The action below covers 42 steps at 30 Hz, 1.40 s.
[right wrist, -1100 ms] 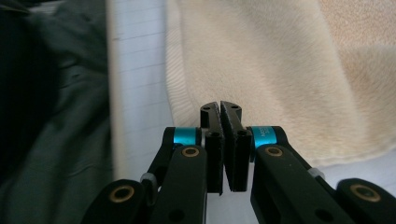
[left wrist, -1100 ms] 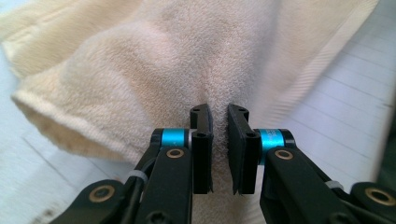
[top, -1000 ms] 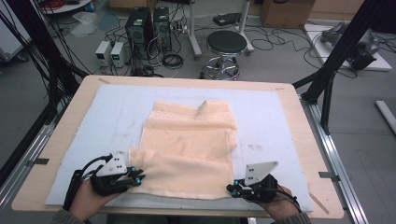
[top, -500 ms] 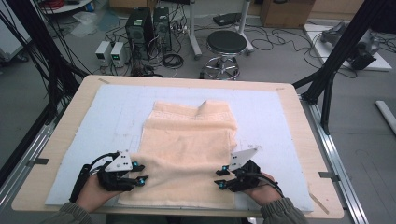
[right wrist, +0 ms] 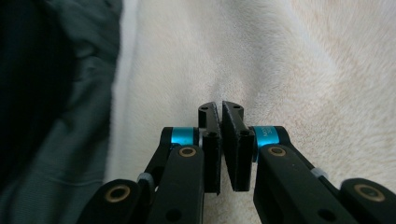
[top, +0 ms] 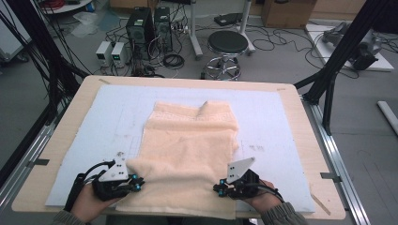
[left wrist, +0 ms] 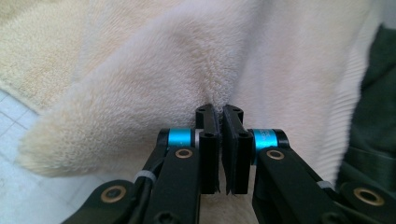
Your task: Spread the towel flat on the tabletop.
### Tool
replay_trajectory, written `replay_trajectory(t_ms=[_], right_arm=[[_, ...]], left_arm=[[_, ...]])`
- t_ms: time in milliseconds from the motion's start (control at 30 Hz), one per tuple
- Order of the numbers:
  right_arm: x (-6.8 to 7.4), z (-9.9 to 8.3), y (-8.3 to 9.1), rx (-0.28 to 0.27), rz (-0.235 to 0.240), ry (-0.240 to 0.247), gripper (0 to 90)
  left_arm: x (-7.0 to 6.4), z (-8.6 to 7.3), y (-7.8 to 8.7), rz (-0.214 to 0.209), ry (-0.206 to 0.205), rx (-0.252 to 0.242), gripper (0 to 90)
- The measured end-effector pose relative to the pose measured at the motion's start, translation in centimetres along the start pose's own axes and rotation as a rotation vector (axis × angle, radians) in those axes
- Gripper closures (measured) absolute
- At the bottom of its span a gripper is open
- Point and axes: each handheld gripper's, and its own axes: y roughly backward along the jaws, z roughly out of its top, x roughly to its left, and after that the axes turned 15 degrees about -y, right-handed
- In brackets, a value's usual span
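where the jaws meet: both pairs are pressed together on pile, each pinching a fold of the towel (top: 190,159).
left gripper (left wrist: 219,116): clenched on the towel's near left corner; in its own view the jaws are nearly shut with cream pile bunched between the tips. in the high view it (top: 136,183) sits at the near left of the cloth, held by the left hand (top: 89,204).
right gripper (right wrist: 220,112): clamped on the towel's near right edge, a thin pinch of fabric between the tips. in the high view it (top: 220,189) is at the near right, held by the right hand (top: 263,199).
towel: cream, fluffy, lying in the middle of the white mat (top: 277,126); its near edge is lifted and curled over toward the far side between the two grippers, and part of the cloth hangs past the near edge of the table. the far end lies flat, with a small peak sticking up.
table (top: 75,108): pale wood, bordering the mat on all sides.
floor beyond: a round stool (top: 227,44) and computer towers (top: 150,23) on the far side.
person: a dark green sleeve (right wrist: 60,130) beside the towel in the right gripper view.
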Motion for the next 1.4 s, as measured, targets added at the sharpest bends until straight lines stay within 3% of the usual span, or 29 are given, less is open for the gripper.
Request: replay_trajectory(t_ms=[200,300,400,533,600,700,800,900,1000,1133,1233,1333,1400], right_arm=[[3.8,-0.7,2.2,-0.046,0.067,0.026,83.9],[3.9,-0.7,2.8,-0.096,0.05,0.011,73.8],[2.8,0.0,3.0,-0.113,-0.019,0.011,66.8],[0.6,1.1,2.8,-0.098,-0.107,0.043,61.4],[-0.9,1.3,2.2,-0.08,-0.131,0.014,59.2],[-2.8,1.0,0.8,-0.04,-0.125,-0.016,59.1],[-3.6,0.5,-0.7,0.031,-0.105,-0.038,66.4],[-4.1,-0.1,-1.0,0.001,-0.06,-0.071,82.5],[-3.7,-0.1,-0.9,0.024,-0.026,-0.038,86.0],[-2.7,-0.4,0.0,0.061,0.013,-0.001,86.3],[-1.3,-0.6,1.2,0.056,0.018,0.032,86.2],[0.8,-0.7,2.7,0.047,0.024,0.075,86.0],[1.8,-0.9,3.5,0.026,0.028,0.096,82.5]], left_arm=[[-3.2,1.3,2.9,-0.04,-0.043,-0.045,84.4],[-3.1,1.8,3.1,-0.006,-0.062,-0.061,71.5],[-1.7,1.7,2.6,0.034,-0.05,-0.062,63.5],[0.9,0.8,0.3,0.062,-0.029,-0.048,59.1],[1.9,0.2,-1.0,0.062,-0.008,-0.031,57.5],[2.8,-0.4,-2.7,0.035,0.008,-0.004,56.9],[2.8,-0.6,-3.5,0.003,0.009,0.01,66.9],[2.7,-0.6,-3.4,-0.003,0.01,0.009,74.8],[2.2,-0.6,-2.9,0.0,0.02,0.01,79.0],[0.9,-0.5,-1.8,-0.031,0.007,0.008,80.2],[-0.5,-0.2,-1.0,-0.065,-0.002,-0.004,80.3],[-1.8,0.7,0.1,-0.085,-0.052,-0.012,79.7],[-1.9,1.3,0.7,-0.071,-0.074,-0.032,74.8]])
